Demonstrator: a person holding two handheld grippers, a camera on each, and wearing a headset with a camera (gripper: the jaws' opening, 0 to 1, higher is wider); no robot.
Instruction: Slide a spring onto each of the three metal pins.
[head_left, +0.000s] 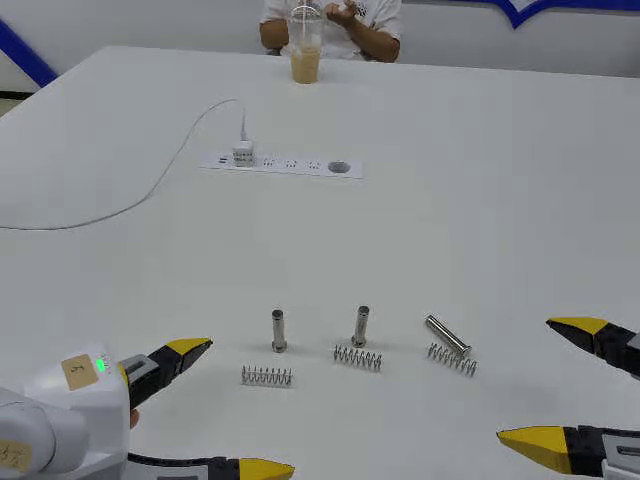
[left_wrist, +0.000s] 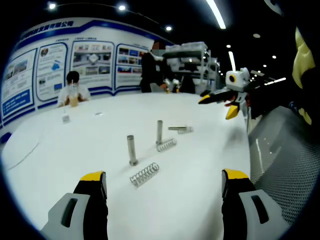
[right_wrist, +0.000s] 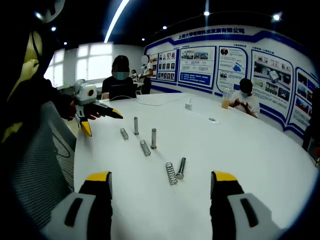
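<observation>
Nothing is fitted yet: the springs (head_left: 267, 376) are laid beside the pins (head_left: 278, 330) near the surface's (head_left: 450, 200) front edge. The jaws of the left gripper (head_left: 232, 407) and right gripper (head_left: 530, 380) are held apart, empty.

In the head view, the right edge cuts off my right gripper (head_left: 523, 378) and the top edge cuts off the seated person (head_left: 335, 25). I cannot read the wall posters (right_wrist: 235, 62).

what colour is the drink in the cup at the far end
Light brown drink in a clear cup; best in the head view.
</observation>
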